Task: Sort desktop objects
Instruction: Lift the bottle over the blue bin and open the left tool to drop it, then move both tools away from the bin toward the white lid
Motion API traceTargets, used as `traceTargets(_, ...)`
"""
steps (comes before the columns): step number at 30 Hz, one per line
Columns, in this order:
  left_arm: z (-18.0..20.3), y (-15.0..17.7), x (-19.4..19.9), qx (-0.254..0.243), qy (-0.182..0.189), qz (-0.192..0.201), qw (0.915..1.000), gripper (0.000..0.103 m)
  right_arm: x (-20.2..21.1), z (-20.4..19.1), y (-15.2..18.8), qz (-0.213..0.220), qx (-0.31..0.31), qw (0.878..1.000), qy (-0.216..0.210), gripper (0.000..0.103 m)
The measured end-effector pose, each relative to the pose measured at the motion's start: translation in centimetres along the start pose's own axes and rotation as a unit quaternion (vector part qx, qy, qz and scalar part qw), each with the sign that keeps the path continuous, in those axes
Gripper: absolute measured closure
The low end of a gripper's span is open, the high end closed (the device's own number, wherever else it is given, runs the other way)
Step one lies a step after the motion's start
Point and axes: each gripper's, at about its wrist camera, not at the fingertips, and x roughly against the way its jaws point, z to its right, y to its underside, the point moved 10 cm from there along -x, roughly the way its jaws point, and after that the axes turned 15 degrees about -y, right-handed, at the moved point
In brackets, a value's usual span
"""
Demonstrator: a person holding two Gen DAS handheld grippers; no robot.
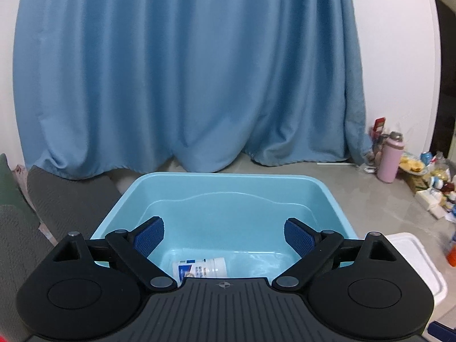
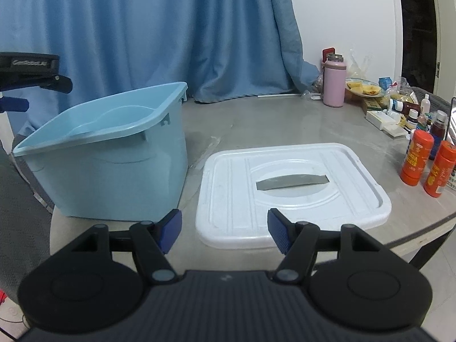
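A light blue plastic bin (image 1: pixel 228 182) stands on the grey table; it also shows in the right wrist view (image 2: pixel 114 154) at the left. A white bottle with a blue label (image 1: pixel 199 268) lies on its side on the bin's floor. My left gripper (image 1: pixel 223 235) is open and empty, held above the bin's near rim. My right gripper (image 2: pixel 223 229) is open and empty, low over the table's front edge between the bin and a white lid (image 2: pixel 290 188). The left gripper's side shows at the far left of the right wrist view (image 2: pixel 17 91).
Two orange bottles (image 2: pixel 427 168) stand at the right. A pink flask (image 2: pixel 333 82), a plate of food and several small bottles and boxes (image 2: pixel 399 111) crowd the back right. A blue curtain (image 1: pixel 185 71) hangs behind. Grey cushions (image 1: pixel 42 199) lie left of the bin.
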Motion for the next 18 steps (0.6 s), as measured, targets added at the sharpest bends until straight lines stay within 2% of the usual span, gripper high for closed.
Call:
traceTargets(6,-2.3,4.3,3.6,0.021,-0.003,-0.029,0.9994,0.01,1.8,-0.9,1.0,0.001,0.003,1.0,-0.002,0.037)
traceTargets(14,-5.0,11.9,6.0,0.029,-0.021,-0.105,0.9938,0.01,3.5,-2.7,2.9,-0.013,0.021,1.0,-0.005,0.037)
traceTargets(18,-6.3,15.0,6.9,0.044,-0.014,-0.147,0.9881,0.01,4.3,-3.6,3.9,-0.022,0.032,0.999,-0.006,0.037)
